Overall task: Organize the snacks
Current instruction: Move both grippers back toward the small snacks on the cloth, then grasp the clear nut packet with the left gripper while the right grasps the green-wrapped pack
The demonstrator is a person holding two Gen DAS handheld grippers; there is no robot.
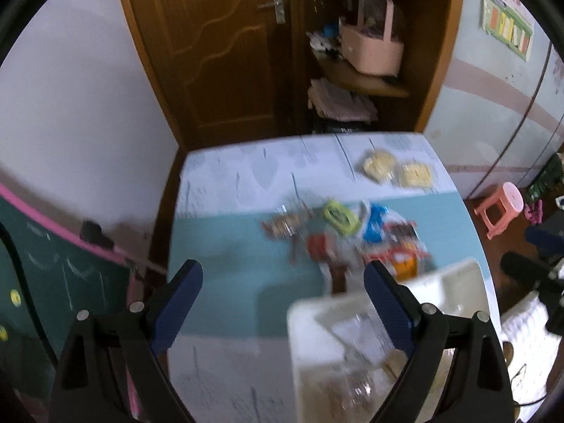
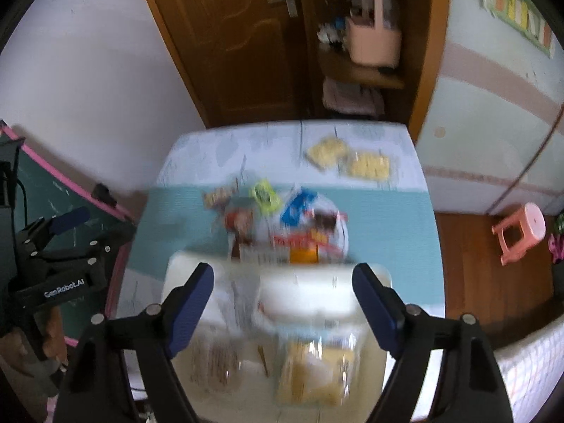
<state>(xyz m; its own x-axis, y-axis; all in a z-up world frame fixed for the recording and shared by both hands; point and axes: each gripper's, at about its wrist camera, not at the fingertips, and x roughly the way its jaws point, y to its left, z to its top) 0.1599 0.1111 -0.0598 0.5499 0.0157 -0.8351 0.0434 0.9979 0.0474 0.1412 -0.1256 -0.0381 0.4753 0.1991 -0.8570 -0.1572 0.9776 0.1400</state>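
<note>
A blurred pile of snack packets lies mid-table on a teal mat. Two yellow packets lie apart near the far edge. A white bin at the near side holds a yellow packet, brown biscuits and a white pack. My left gripper hangs open over the mat, left of the bin, nothing between its fingers. My right gripper stands open above the bin, its pads clear of the packs.
A wooden door and a shelf with a pink basket stand behind the table. A chalkboard is at the left, a pink stool on the floor at the right. The left gripper's body shows beside the table's left edge.
</note>
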